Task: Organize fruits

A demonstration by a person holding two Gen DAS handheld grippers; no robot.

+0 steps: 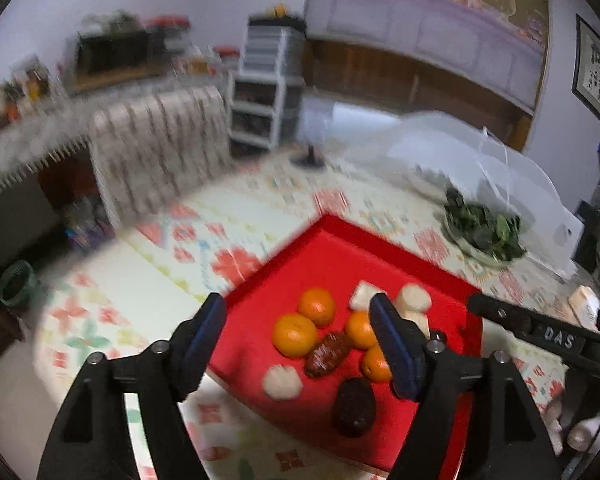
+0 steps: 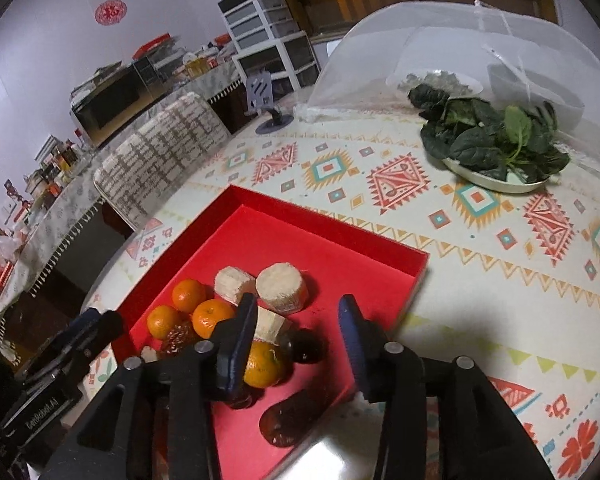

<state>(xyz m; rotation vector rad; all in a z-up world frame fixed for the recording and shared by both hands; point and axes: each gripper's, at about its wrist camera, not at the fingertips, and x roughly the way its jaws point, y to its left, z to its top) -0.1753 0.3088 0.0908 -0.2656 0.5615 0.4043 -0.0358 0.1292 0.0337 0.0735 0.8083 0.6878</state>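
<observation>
Tangerines (image 2: 204, 316) fill the red tray (image 2: 340, 236) — both hand-held grippers spread, empty; only the right view shows the spinach (image 2: 496, 136).

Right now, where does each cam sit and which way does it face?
Left wrist: on the left gripper, angled down over the red tray from its near left; own open fingers and the right gripper at right show.
Right wrist: on the right gripper, angled down over the tray's near right corner; own open fingers and the left gripper at left show.
Shared: tray, oranges, patterned tablecloth, dish of greens, mesh food cover.
</observation>
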